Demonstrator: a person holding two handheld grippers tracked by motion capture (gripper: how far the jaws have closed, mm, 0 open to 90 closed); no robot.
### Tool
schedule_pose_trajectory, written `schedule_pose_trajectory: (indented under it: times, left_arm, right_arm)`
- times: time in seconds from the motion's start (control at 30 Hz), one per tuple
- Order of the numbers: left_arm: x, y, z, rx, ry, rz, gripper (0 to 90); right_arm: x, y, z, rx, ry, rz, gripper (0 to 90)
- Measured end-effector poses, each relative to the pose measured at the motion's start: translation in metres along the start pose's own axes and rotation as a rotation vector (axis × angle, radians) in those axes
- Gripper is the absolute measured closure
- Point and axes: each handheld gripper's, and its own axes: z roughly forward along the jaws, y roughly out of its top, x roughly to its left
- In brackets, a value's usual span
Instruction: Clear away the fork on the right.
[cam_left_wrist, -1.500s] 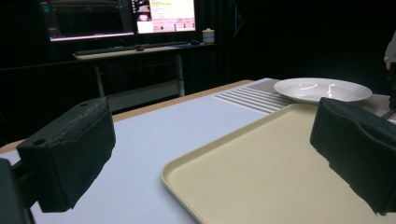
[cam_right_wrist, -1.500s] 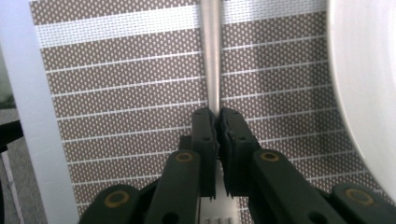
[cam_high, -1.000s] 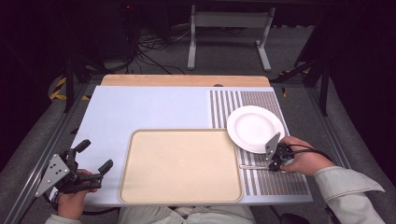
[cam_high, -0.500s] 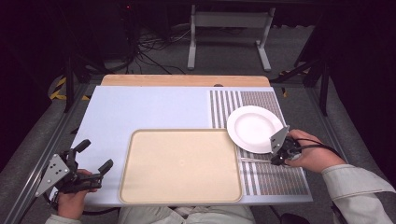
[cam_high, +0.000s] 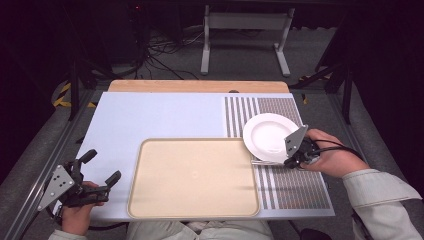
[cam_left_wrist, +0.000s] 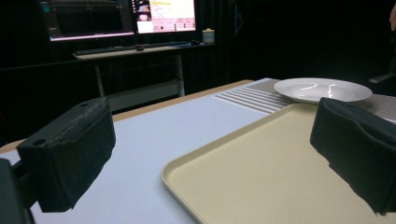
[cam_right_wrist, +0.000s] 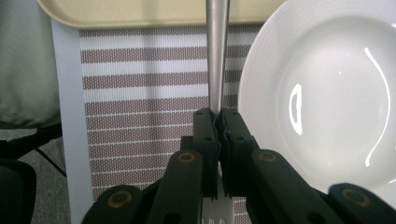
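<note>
A white plate (cam_high: 270, 136) lies on the striped placemat (cam_high: 295, 187) at the right of the table. My right gripper (cam_high: 294, 161) is at the plate's near right rim, shut on a slim metal utensil (cam_high: 259, 161) that points left toward the tray. In the right gripper view the jaws (cam_right_wrist: 218, 114) pinch the utensil's handle (cam_right_wrist: 217, 56), with the plate (cam_right_wrist: 327, 93) just beside it. My left gripper (cam_high: 104, 165) stands open at the front left corner, holding nothing. Its view shows the tray (cam_left_wrist: 261, 172) and, farther off, the plate (cam_left_wrist: 322, 88).
A large beige tray (cam_high: 145, 150) lies bare in the front middle of the pale blue table top (cam_high: 150, 117). A wooden strip (cam_high: 200, 86) runs along the far edge. Table legs and cables stand on the floor beyond.
My right hand has shifted slightly to the right beside the plate, still shut on the utensil. The left gripper has not moved.
</note>
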Motion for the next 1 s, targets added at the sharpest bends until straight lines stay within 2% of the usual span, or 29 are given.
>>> schedule_pose_trajectory:
  times: [0.57, 1.0]
  left_arm:
    - [0.001, 0.000, -0.001, 0.000, -0.003, 0.002, 0.8]
    - [0.001, 0.000, -0.001, -0.001, -0.002, 0.000, 0.8]
  right_arm:
    - [-0.016, 0.043, 0.000, -0.036, -0.013, -0.070, 86.6]
    - [-0.027, 0.078, 0.009, -0.052, -0.009, -0.125, 86.5]
